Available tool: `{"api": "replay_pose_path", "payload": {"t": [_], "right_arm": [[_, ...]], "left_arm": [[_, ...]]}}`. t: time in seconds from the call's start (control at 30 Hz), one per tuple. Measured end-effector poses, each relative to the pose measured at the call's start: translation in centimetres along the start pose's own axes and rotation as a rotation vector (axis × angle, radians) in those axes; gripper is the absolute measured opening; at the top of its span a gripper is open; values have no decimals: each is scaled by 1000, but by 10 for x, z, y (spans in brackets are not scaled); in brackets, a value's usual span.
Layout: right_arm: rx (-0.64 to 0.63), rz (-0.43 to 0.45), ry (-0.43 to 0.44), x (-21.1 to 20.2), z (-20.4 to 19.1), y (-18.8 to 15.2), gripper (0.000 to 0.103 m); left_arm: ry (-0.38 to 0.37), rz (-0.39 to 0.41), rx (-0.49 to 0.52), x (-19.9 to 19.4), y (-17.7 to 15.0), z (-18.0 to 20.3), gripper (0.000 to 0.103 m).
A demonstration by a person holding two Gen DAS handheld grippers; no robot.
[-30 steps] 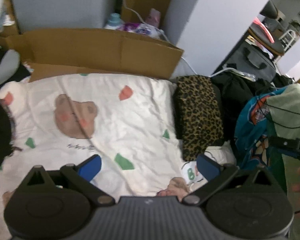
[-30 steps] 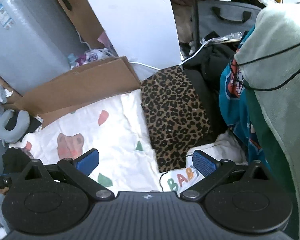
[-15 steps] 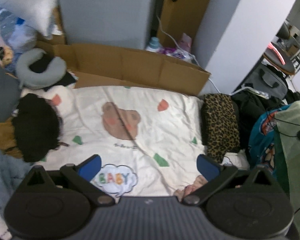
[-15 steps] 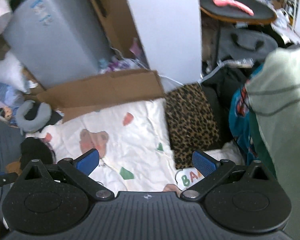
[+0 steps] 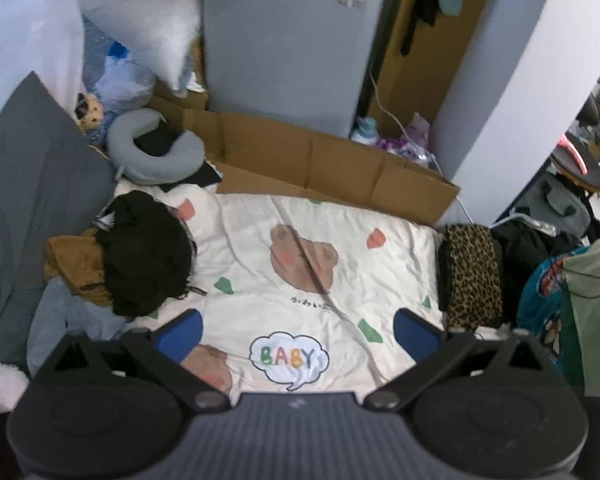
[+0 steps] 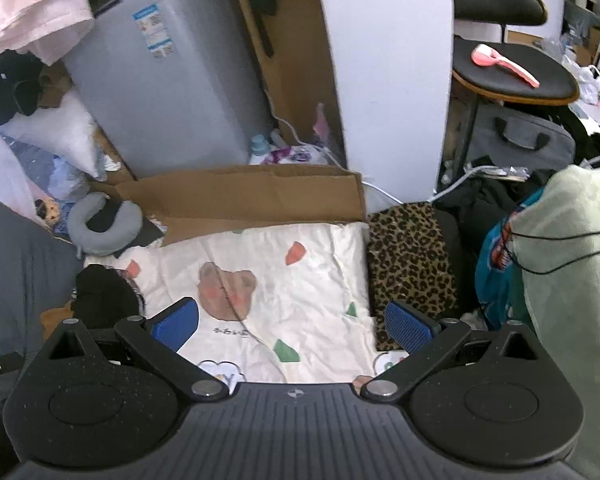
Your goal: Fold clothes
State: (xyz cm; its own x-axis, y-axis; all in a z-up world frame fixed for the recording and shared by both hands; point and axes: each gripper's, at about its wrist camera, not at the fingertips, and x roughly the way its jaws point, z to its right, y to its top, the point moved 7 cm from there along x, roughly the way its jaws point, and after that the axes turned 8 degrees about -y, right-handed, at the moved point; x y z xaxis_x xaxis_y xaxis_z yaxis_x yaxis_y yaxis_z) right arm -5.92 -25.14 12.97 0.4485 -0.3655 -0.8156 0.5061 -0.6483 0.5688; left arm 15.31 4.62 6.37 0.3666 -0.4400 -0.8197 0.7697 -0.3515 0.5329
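Note:
A white bedsheet with bear and "BABY" prints (image 5: 300, 280) covers the bed; it also shows in the right wrist view (image 6: 292, 280). A folded leopard-print garment (image 5: 472, 272) lies at its right edge, also in the right wrist view (image 6: 412, 268). A heap of black (image 5: 144, 256), brown and light blue clothes lies at the left, also in the right wrist view (image 6: 100, 296). My left gripper (image 5: 298, 330) is open and empty, held above the sheet. My right gripper (image 6: 292, 324) is open and empty, also above the sheet.
A flattened cardboard box (image 5: 324, 164) stands along the far bed edge. A grey neck pillow (image 5: 156, 152) lies at the far left. A grey appliance (image 5: 284, 40) stands behind. Teal and pale green fabric (image 6: 560, 272) hangs at the right. A dark chair (image 6: 512, 76) holds a pink brush.
Both grippers have lifted and pulled back, so more of the bed and room shows. The black clothes heap came into view. Both stayed open and empty.

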Motion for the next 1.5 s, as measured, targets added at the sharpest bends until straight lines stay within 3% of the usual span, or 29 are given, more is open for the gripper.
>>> {"api": "replay_pose_path", "payload": {"t": [0.3, 0.77, 1.5], "right_arm": [[-49, -16, 11, -1, -30, -21, 102], [-176, -45, 20, 26, -65, -88, 102], [-218, -65, -27, 59, -68, -139, 102]], "left_arm": [[9, 54, -15, -23, -20, -11, 102], [80, 77, -115, -12, -74, -21, 102], [142, 49, -164, 25, -113, -20, 103]]}}
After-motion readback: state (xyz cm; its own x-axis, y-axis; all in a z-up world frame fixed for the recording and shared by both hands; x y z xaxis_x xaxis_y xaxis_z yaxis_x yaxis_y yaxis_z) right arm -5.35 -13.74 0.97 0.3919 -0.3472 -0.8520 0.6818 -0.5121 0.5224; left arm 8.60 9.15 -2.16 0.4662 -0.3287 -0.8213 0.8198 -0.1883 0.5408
